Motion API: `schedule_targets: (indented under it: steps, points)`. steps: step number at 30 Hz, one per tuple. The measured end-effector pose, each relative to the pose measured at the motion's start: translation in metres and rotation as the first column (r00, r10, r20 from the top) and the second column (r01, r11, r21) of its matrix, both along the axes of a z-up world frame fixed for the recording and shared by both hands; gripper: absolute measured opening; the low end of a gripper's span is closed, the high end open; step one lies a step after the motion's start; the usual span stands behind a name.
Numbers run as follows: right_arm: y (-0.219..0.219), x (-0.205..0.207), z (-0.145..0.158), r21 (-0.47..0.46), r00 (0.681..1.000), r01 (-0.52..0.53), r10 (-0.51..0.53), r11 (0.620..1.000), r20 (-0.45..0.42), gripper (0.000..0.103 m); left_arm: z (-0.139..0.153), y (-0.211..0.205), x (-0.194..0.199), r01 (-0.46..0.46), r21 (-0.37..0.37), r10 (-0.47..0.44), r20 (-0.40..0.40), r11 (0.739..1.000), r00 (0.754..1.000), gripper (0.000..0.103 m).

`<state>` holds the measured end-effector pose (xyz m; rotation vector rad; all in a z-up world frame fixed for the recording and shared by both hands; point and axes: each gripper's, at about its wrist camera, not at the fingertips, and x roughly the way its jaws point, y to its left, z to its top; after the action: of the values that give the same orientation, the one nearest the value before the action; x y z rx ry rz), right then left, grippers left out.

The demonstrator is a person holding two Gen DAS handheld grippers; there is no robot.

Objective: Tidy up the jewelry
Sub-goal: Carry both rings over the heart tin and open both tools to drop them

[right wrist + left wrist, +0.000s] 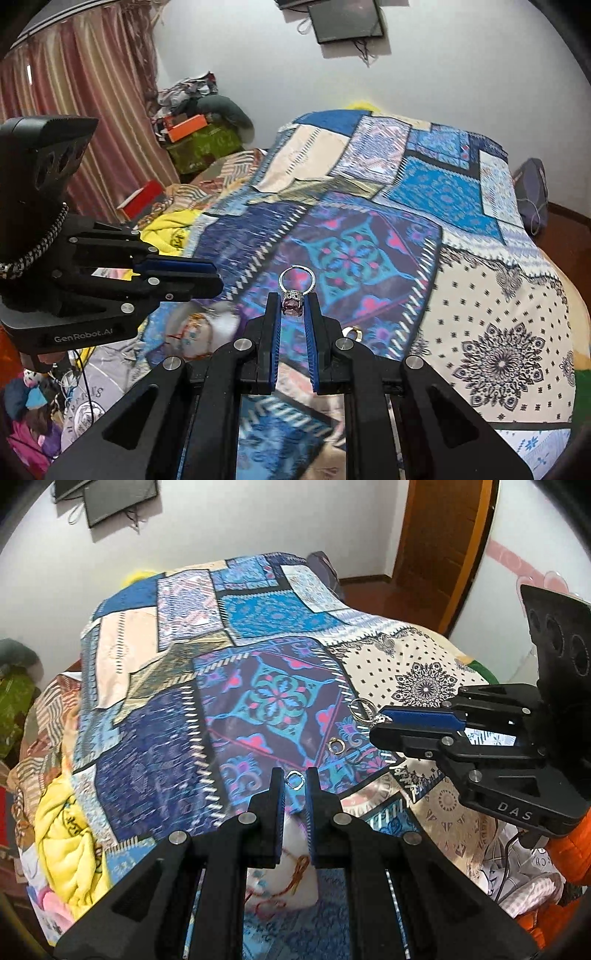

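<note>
My right gripper [293,304] is shut on a silver ring with a pink stone [294,286], held above the patchwork bedspread [406,206]; the ring [364,710] also shows at that gripper's tips [380,723] in the left wrist view. My left gripper [294,780] pinches a small silver ring [294,779] between its tips. A gold ring [335,746] lies on the bedspread [240,686] between the two grippers, and shows in the right wrist view [352,332]. The left gripper [210,275] appears at the left in the right wrist view.
A white embroidered pouch [291,871] lies on the bed under my left gripper. A yellow blanket [66,834] and piled clothes lie at the bed's left side. A wooden door [439,535] stands at the far right. Boxes and curtains [74,92] are beyond the bed.
</note>
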<state>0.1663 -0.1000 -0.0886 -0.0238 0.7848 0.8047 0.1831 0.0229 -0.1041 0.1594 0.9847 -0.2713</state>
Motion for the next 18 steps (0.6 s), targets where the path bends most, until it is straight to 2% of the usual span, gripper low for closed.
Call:
schedule_targets:
  steps: [10, 18]
  points:
    - [0.032, -0.020, 0.007, 0.002, 0.998, -0.058, 0.058, 0.998, 0.009, 0.011, 0.010, 0.043, -0.029, -0.084, -0.036, 0.085, 0.028, 0.996, 0.996, 0.009]
    - [0.058, -0.026, -0.002, -0.024, 0.994, -0.112, 0.112, 0.993, -0.010, 0.011, -0.011, 0.069, -0.040, -0.143, -0.079, 0.142, -0.016, 0.987, 0.990, 0.009]
